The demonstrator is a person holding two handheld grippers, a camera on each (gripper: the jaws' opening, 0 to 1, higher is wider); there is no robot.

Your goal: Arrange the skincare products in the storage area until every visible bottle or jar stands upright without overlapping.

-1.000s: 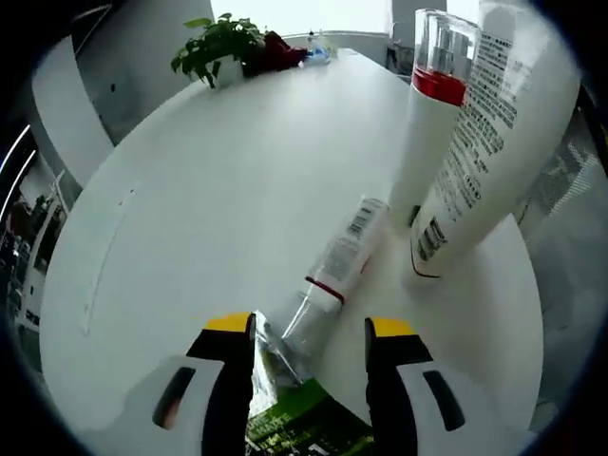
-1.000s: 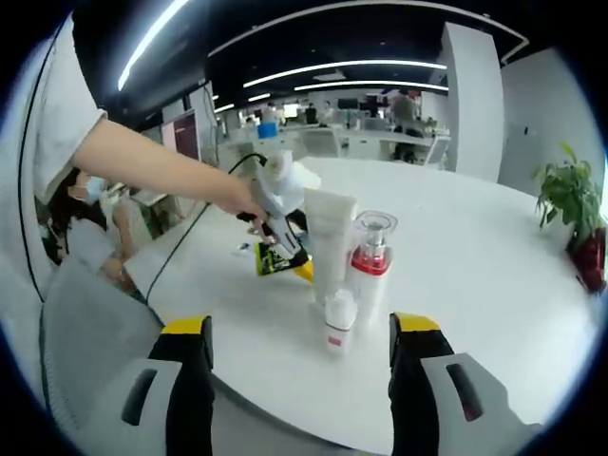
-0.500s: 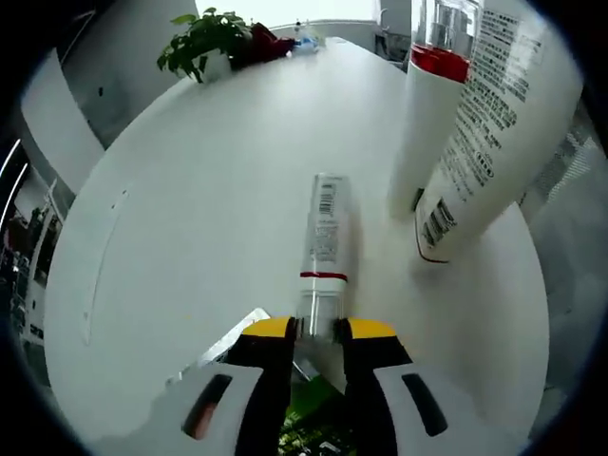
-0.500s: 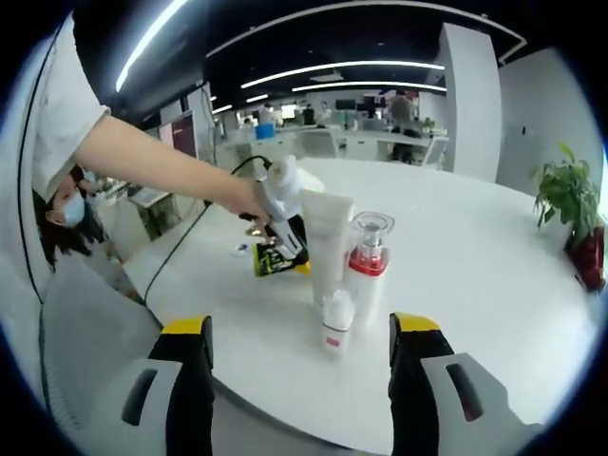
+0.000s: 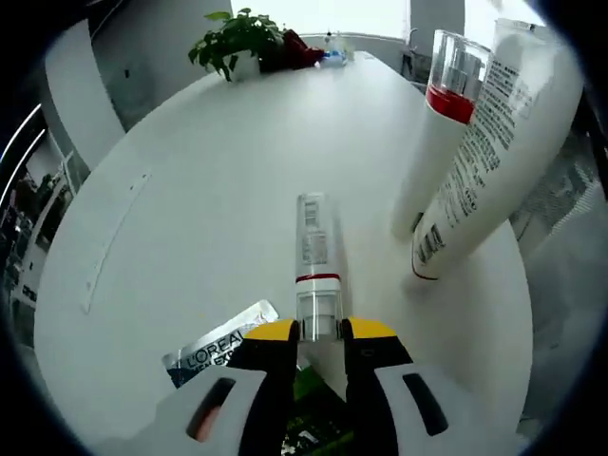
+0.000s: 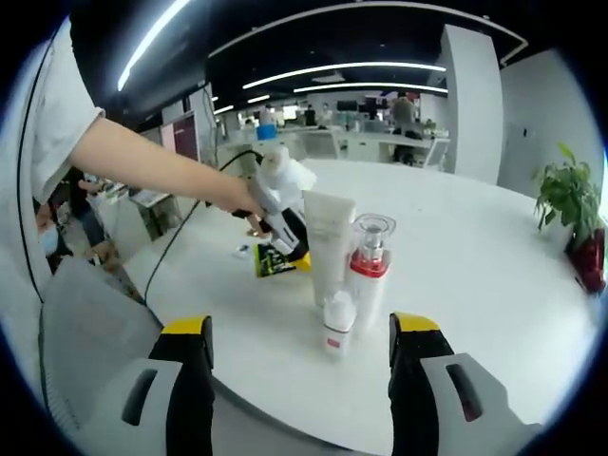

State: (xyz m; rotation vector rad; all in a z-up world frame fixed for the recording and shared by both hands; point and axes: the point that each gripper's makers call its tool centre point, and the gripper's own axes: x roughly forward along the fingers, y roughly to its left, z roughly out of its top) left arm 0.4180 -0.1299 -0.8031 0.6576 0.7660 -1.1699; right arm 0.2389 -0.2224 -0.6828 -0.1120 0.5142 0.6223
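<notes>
You are working in an open-plan office. Behind your round white table (image 6: 494, 285) you see rows of desks (image 6: 380, 142), long ceiling light strips (image 6: 351, 66) and a potted plant (image 6: 568, 195).

A round white tabletop (image 5: 190, 190) carries a potted green plant (image 5: 236, 43) at its far edge and a silver sachet (image 5: 217, 344) lying flat near the front. Beyond, office desks (image 6: 370, 142) stand under long ceiling light strips (image 6: 332, 68).

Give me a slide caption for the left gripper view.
Left tool clamps a clear-capped tube, beside two upright bottles.
</notes>
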